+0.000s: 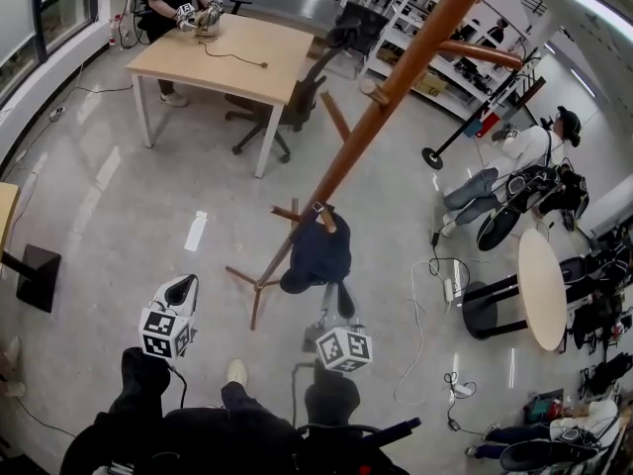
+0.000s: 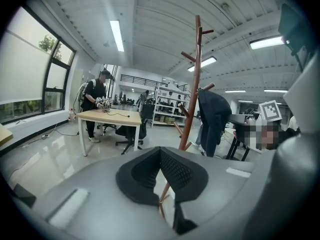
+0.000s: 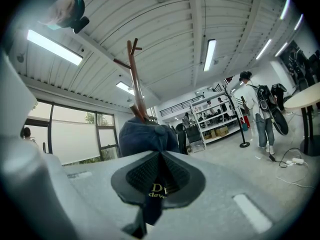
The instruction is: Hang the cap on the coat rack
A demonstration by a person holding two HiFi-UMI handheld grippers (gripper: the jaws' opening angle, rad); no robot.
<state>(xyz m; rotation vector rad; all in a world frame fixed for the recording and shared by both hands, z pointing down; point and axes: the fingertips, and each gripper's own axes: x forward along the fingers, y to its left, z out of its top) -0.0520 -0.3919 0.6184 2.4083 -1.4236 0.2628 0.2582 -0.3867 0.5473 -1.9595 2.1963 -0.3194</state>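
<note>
A tall brown wooden coat rack (image 1: 396,82) stands on the floor in front of me; both gripper views show its pole (image 2: 194,84) (image 3: 134,79). A navy cap (image 1: 318,253) hangs over one of its low pegs, crown up. My right gripper (image 1: 336,303) reaches level to the cap's lower edge. Its jaws (image 3: 159,156) are shut on a dark blue strip of the cap (image 3: 142,134) with yellow lettering. My left gripper (image 1: 183,287) is held to the left of the rack, apart from it and from the cap (image 2: 214,114). Its jaws (image 2: 160,151) are shut with nothing between them.
A wooden table (image 1: 223,52) with a person working at it and an office chair (image 1: 287,107) stand beyond the rack. At the right are a round table (image 1: 541,287), a seated person (image 1: 524,146), bags, and cables (image 1: 435,295) on the floor. Shelving lines the far wall.
</note>
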